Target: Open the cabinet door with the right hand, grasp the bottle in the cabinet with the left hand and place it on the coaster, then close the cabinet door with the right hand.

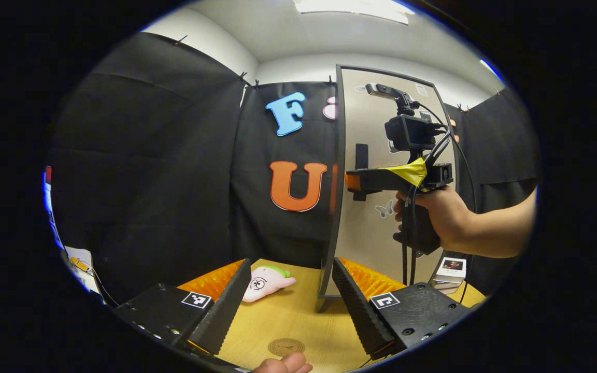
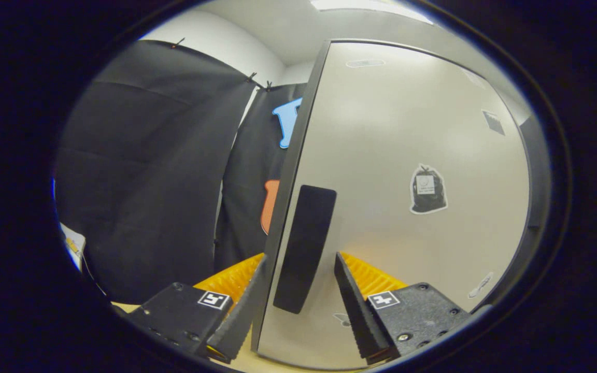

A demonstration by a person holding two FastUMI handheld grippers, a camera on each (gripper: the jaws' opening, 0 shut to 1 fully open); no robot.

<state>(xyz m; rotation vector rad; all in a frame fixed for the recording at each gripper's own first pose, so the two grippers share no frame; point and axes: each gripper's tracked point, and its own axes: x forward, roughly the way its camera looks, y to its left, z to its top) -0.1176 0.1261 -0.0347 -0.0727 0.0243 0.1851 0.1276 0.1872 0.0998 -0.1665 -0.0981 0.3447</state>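
Note:
The cabinet door [image 1: 376,233] is a pale panel in a dark frame, standing on the wooden table [image 1: 303,316]. Its black vertical handle [image 2: 303,248] sits near the door's left edge. My right gripper [image 2: 298,305] is open, one finger left of the door's edge and the other in front of the panel, with the handle between them. In the left gripper view, a hand [image 1: 446,217] holds that right gripper [image 1: 353,182] level against the handle [image 1: 361,154]. My left gripper [image 1: 290,305] hangs open and empty over the table, just behind a round brown coaster [image 1: 286,346].
A pink plush toy [image 1: 267,282] lies on the table left of the cabinet. A small white box [image 1: 451,270] sits by the cabinet's right side. A fingertip [image 1: 285,364] shows at the near edge. Black cloth walls surround the table.

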